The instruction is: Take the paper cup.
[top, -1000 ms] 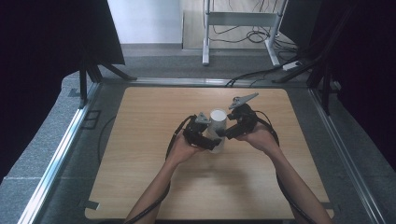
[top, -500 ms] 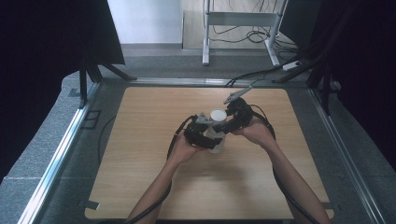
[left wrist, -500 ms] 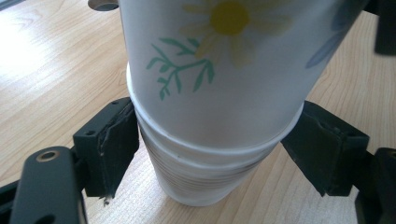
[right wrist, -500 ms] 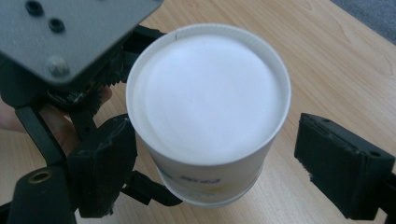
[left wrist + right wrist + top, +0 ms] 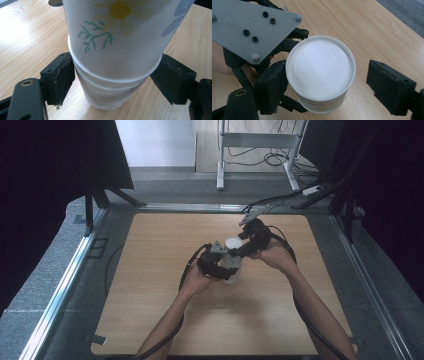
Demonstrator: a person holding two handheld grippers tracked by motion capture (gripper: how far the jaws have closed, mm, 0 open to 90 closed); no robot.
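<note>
Two nested white paper cups with a flower print stand on the wooden table (image 5: 165,320). My left gripper (image 5: 112,77) is shut on the lower cup (image 5: 110,97) just under its rim, after its jaws have just been closing; the upper cup (image 5: 120,37) rises out of it. In the high view the left gripper (image 5: 226,269) sits at the stack's near left. My right gripper (image 5: 329,86) reaches over the upper cup (image 5: 320,70) from the far right. Its jaws have just been closing: the left pad (image 5: 272,85) is against the cup wall, the right pad (image 5: 387,87) stands apart.
The grey plate (image 5: 254,27) of the left gripper lies close to the cup's far side in the right gripper view. Black cables (image 5: 187,270) trail from both grippers across the table. A metal rail (image 5: 60,290) runs along the left edge.
The right gripper has shifted a little left and up, over the top cup, and its jaws have narrowed around it. The left gripper has stayed in place on the lower cup.
</note>
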